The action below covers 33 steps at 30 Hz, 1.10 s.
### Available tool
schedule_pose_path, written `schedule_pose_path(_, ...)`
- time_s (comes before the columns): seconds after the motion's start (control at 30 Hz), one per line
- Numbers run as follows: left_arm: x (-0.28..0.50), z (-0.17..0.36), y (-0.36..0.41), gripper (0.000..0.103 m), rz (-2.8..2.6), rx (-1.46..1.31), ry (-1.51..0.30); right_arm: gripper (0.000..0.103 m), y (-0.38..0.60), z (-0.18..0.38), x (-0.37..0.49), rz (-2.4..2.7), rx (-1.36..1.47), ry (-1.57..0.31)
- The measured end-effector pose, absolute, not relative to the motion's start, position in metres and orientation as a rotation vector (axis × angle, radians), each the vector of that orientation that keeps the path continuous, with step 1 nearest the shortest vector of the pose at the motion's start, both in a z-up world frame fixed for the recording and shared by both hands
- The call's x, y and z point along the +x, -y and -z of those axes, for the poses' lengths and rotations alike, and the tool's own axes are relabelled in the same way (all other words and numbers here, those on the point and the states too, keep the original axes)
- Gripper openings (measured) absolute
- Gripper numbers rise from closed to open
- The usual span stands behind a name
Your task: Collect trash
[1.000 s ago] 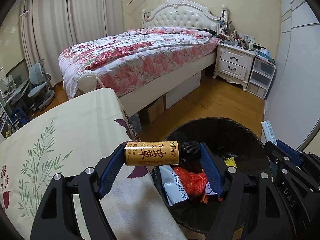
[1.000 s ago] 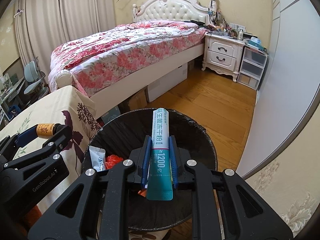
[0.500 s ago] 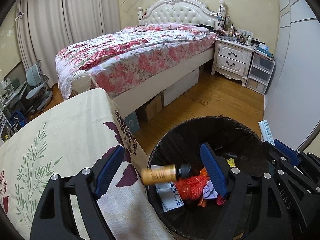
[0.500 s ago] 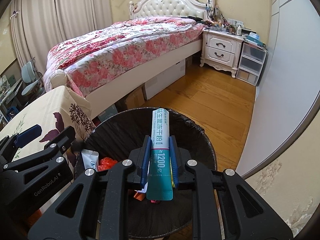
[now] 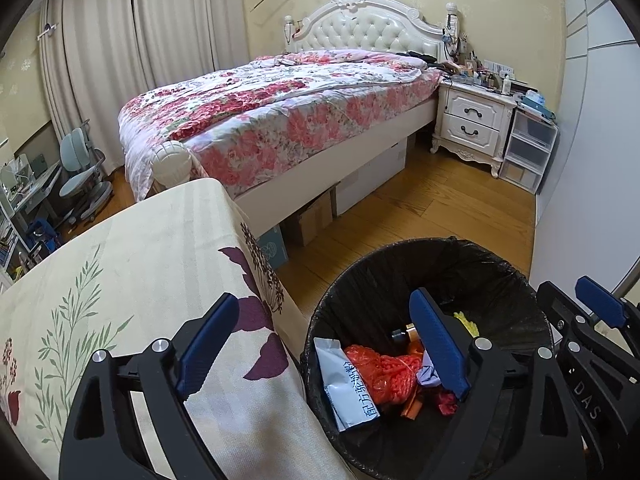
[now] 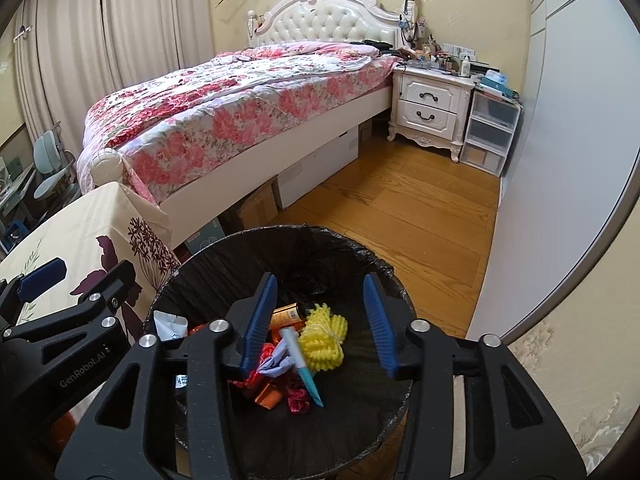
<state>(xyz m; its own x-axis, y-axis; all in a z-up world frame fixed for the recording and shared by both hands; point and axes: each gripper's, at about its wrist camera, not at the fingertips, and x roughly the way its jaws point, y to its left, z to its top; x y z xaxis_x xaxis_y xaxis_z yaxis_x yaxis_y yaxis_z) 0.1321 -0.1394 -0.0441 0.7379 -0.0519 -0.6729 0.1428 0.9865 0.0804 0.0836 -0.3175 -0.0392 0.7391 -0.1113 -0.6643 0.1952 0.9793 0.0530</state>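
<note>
1. The sachet (image 6: 301, 364) lies loose on the trash in the bin (image 6: 380, 276), by the bottle (image 6: 289, 315)
2. Right tool (image 6: 320, 320) is opening over the bin, nothing between its jaws
3. Left tool (image 5: 320, 344) is opening too, empty, straddling the surface (image 5: 132, 256) edge and the bin
4. Drop step looks finished; next, swing both tools away to find more trash

The trash can (image 6: 384, 276) near us has a black bag, and inside are a yellow bundle (image 6: 323, 334), a red net (image 5: 382, 372), an orange bottle (image 6: 286, 315) and a teal and white tube (image 6: 302, 364). On the left, the cream cloth (image 5: 132, 264) has green leaves and dark purple flowers. The far bed (image 5: 288, 108) has a white blanket with red and pink flowers, and the floor (image 6: 404, 208) is orange-brown wood.
</note>
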Motion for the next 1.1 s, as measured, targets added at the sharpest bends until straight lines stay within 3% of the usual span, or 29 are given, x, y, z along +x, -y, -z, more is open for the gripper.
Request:
schedule_pose_path(0.4,0.126,0.038,0.128,0.09,0.083,0.1,-0.717,0.086,0.317,0.034,0.074,0.236,0.085,-0.684)
schedule_pose_path(0.57,0.117,0.036,0.119,0.09,0.085,0.088,-0.715,0.091,0.313,0.031,0.066,0.243,0.082,-0.681)
schedule_pose_path(1.1,0.056,0.016,0.074,0.09,0.066,0.044,-0.661,0.092,0.284,0.022,0.01,0.207,0.084,-0.676)
